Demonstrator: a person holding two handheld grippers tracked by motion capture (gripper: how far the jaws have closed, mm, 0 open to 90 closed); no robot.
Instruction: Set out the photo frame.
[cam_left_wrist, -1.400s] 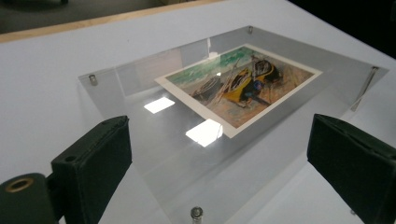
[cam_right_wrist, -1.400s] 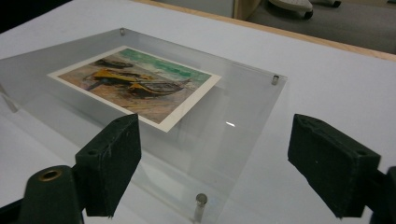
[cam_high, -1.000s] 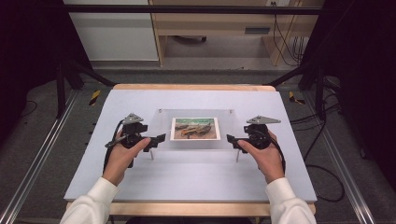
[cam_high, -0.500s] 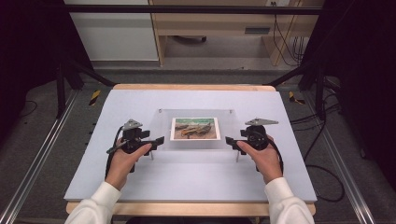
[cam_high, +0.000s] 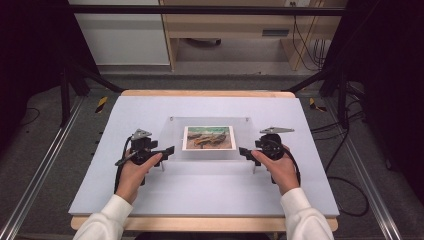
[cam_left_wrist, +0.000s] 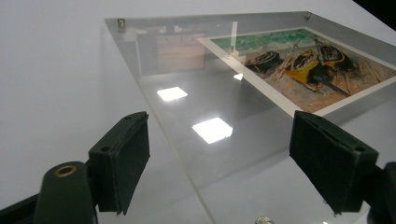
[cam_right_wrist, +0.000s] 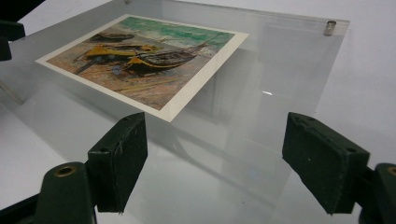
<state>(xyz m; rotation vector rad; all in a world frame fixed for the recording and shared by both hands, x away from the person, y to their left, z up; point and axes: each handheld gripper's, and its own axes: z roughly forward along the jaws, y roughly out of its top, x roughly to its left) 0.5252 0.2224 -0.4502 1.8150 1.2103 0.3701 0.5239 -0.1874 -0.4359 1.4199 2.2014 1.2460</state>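
A clear acrylic frame (cam_high: 210, 140) lies flat at the centre of the high view, on the pale, matte table top (cam_high: 210, 195). It is a glossy rectangular slab with small metal studs (cam_left_wrist: 121, 22) at its corners, and it mirrors ceiling lights as bright squares. Sandwiched inside is a white-bordered print (cam_high: 209, 138) of painted boats in yellow, brown and green.

The left gripper (cam_high: 167, 151) sits at centre left of the high view, held in the person's left hand (cam_high: 132, 172), level with the slab's left edge. In the left gripper view its two black jaws, blocky and faced with dull rubbery pads (cam_left_wrist: 122, 163), stand wide apart with the slab's near edge between them, the pads clear of it. Its jaws have just been opening a little, released.

The right gripper (cam_high: 245, 151) mirrors it at centre right, in the right hand (cam_high: 280, 170), beside the slab's right edge. In the right gripper view its pads (cam_right_wrist: 119, 161) also stand apart, the transparent sheet between them untouched. These jaws too have just been opening slightly, grasping nothing.
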